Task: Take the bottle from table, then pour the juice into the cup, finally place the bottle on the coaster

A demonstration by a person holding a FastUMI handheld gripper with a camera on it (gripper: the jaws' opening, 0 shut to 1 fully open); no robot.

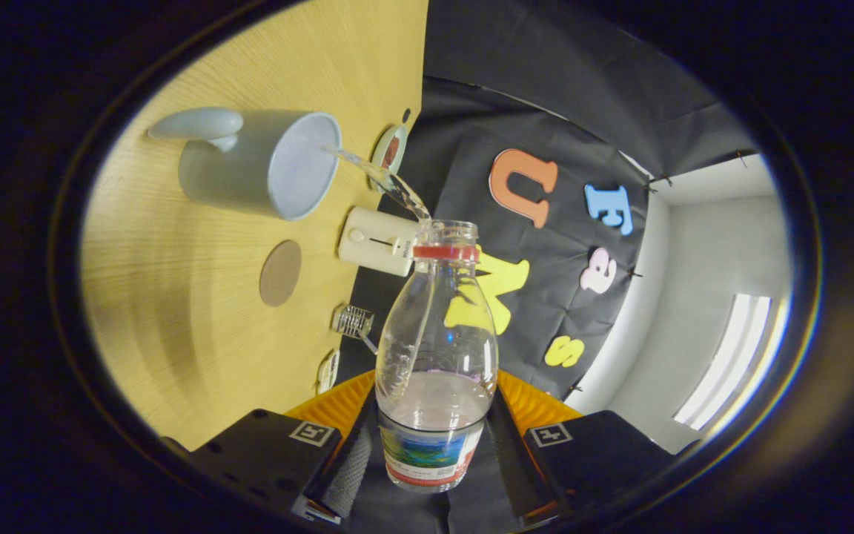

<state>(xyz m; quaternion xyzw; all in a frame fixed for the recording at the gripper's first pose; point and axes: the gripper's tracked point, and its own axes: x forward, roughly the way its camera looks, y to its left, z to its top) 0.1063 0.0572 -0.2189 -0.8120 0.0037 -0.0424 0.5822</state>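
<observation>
Gripper (431,452) clamped on one clear bottle (438,348), both fingers pressed on its lower body at the label; bottle uncapped, tipped toward the table (175,311), a thin stream of liquid (379,178) running from its mouth into the one pale mug (256,159). On the table beside the mug: one round brown coaster (281,273), bare, and one white boxy device (377,241) just past it. Table edge also carries one small clear ribbed object (353,321) and one small dish (390,148) beyond the mug.
</observation>
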